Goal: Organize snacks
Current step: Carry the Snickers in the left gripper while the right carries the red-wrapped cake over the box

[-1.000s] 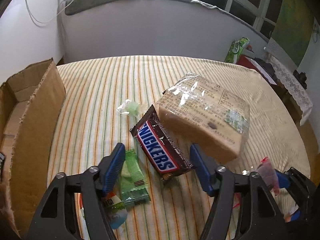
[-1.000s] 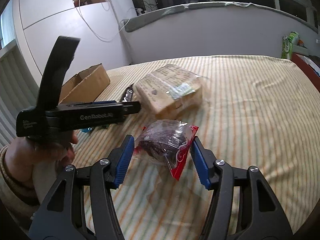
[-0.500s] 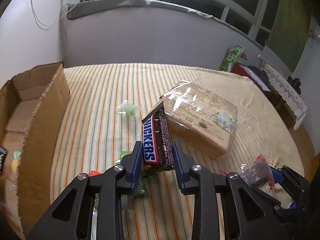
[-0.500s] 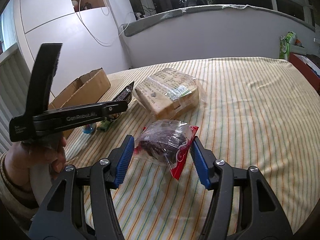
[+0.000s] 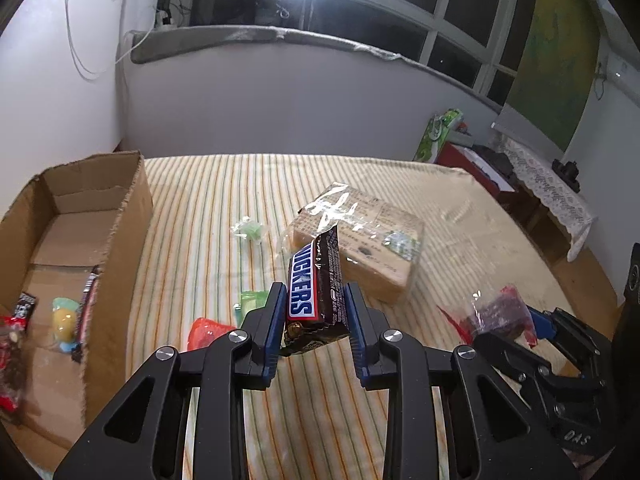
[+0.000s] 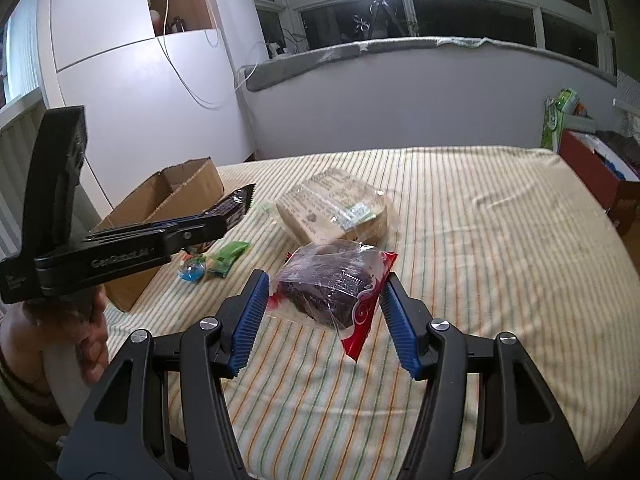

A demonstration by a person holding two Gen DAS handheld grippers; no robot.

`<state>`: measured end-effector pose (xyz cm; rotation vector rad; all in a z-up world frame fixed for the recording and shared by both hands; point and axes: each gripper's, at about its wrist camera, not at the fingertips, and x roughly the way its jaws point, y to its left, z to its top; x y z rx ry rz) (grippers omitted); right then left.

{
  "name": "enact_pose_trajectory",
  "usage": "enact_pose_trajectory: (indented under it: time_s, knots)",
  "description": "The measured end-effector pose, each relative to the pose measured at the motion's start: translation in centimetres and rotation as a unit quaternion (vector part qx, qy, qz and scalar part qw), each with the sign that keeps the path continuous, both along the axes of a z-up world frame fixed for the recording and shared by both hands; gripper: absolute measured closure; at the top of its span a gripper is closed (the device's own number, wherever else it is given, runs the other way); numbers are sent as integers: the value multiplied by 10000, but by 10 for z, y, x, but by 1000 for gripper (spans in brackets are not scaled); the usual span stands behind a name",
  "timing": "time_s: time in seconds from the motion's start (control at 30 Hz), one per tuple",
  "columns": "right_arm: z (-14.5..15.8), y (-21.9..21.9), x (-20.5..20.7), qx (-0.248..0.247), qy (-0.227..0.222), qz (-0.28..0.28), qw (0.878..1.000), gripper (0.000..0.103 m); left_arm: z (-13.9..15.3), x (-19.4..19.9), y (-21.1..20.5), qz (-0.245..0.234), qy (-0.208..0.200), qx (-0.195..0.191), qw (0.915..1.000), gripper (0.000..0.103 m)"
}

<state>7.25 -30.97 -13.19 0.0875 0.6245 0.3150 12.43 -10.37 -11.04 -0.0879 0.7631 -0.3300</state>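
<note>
Carrying two snacks at once is the job right now, and both need to end up in the cardboard box at the left edge of the bed

Start on the left. The box is open on top, with a few small snacks already on its floor. Its near wall stands tall, so the chocolate bar should go over the top of that wall, not bump into it. The left gripper has its jaws squeezed tight on the low end of the bar, and the bar sticks up and leans away. It looks best to keep that squeeze firm, move slowly to the left, and let go only when the bar is low inside the box

Loose snacks lie on the bed between the box and the middle: a red one, a green packet, a blue sweet and a pale green sweet. The big clear-wrapped cake sits in the middle of the bed

On the right, the right gripper has the dark snack bag pinched between its blue pads, off the bed. The bag is soft and crinkly, so it could slip, and a gentle, steady carry is safer

Some things are hard to see. The near end of the box is cut off. The snacks in the box are blurry. Only part of a hand shows
</note>
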Motion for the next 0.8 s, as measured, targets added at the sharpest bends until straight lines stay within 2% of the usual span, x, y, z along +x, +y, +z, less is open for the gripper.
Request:
enact_pose_trajectory:
  time_s: [0.4, 0.8]
  knots:
    - [45, 23, -26, -290, -425, -61, 9987, 43, 41, -45, 31, 71, -632, -4, 9980, 75]
    - [75, 83, -39, -644, -691, 194, 9953, 43, 71, -78, 77, 339, -1101, -261, 9930, 76]
